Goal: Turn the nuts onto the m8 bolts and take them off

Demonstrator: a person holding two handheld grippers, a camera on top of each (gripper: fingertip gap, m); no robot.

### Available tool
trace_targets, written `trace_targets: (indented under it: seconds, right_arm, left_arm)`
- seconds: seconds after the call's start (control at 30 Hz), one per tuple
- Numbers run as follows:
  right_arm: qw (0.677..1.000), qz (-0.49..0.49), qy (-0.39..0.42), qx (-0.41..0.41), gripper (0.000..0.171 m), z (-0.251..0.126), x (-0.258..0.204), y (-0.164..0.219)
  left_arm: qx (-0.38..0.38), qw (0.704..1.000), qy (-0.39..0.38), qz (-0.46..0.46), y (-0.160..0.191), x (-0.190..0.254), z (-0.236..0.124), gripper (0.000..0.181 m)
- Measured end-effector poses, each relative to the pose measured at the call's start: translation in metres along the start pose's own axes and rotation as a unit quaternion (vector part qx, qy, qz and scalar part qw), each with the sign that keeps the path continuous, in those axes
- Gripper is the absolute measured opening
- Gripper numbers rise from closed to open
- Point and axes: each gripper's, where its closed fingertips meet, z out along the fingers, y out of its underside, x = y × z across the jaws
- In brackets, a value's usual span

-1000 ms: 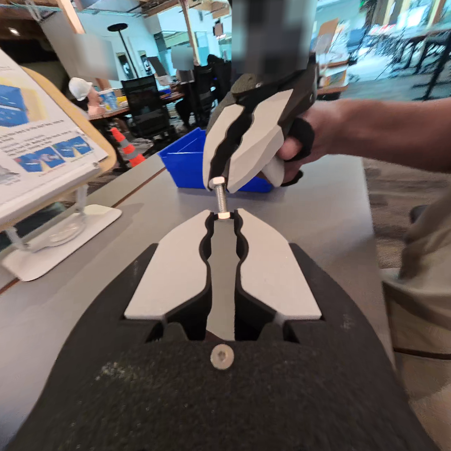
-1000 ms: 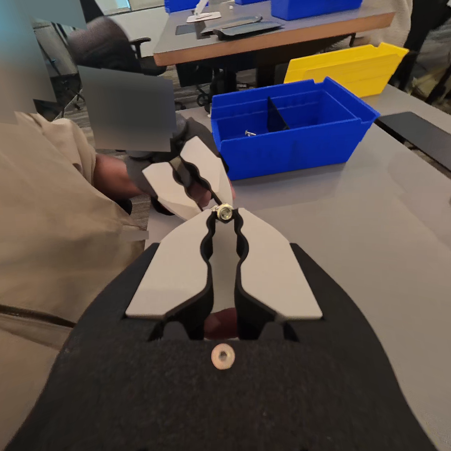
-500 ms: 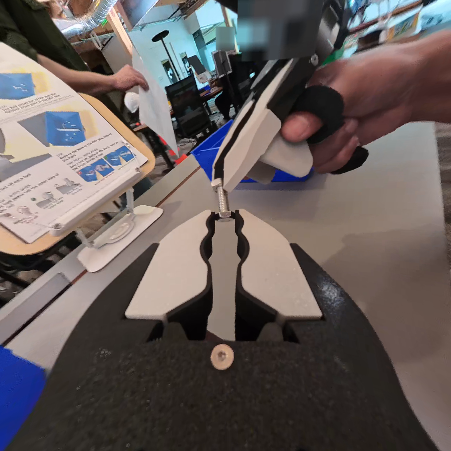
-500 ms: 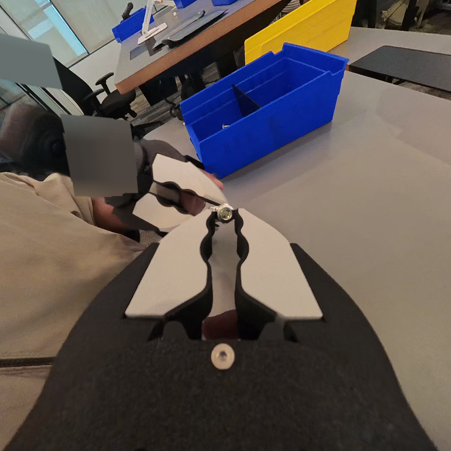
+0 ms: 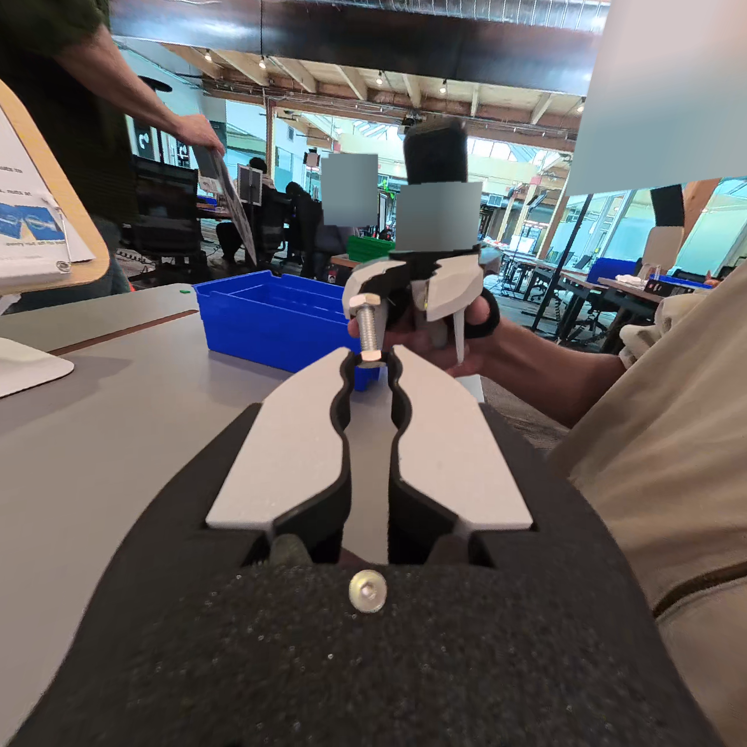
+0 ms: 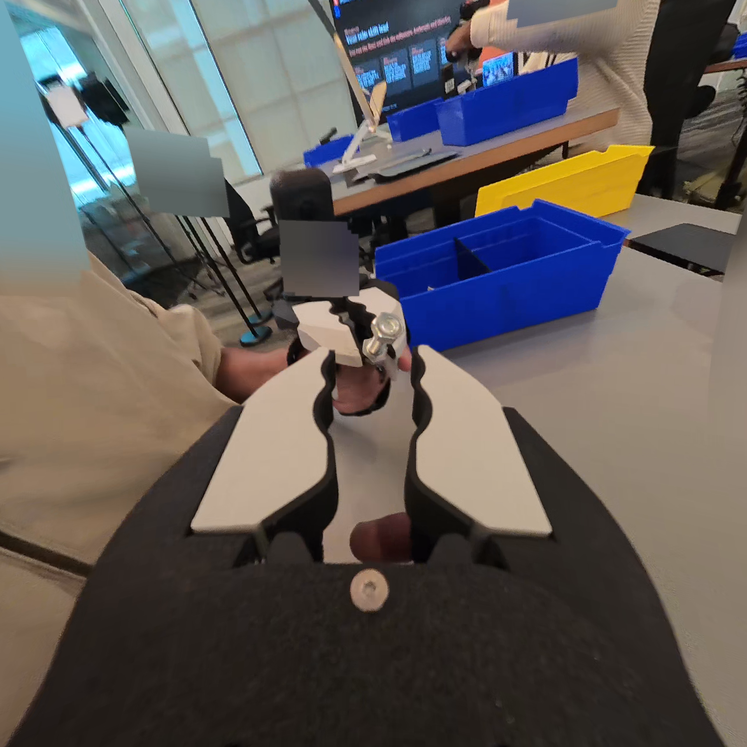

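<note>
bolt (image 5: 368, 326) stands nearly upright in the air above the grey table (image 5: 121, 404), its hex head on top and the nut (image 5: 371, 357) threaded near its lower end. the left gripper (image 5: 370, 359) is clenched on that nut, its two white fingertips pinching it from either side. in the right wrist view the same bolt (image 6: 382, 337) tilts toward the camera, head uppermost, held by the left gripper (image 6: 374, 349) just beyond the right gripper (image 6: 374, 364). the right gripper's fingers (image 6: 452, 404) are spread apart and grasp nothing; the bolt sits just past their tips, not touching either one. a blue bin (image 6: 505, 283) with a dark divider rests on the table behind, and a yellow bin (image 6: 566, 182) lies farther back.
</note>
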Motion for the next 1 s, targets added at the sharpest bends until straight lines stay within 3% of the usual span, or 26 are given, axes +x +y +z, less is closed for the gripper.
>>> trace_targets:
  seconds: [0.27,1.0]
  right_arm:
    - [0.998,0.03,-0.038,0.031,0.029,0.0,-0.011,-0.006]
    - [0.999,0.037,-0.013,0.016,0.029,0.01,0.0,0.001]
  left_arm:
    - [-0.003,1.0,-0.006,0.001,0.002,-0.002,0.0,0.015]
    - [-0.005,1.0,-0.01,0.011,0.001,-0.005,-0.007,0.015]
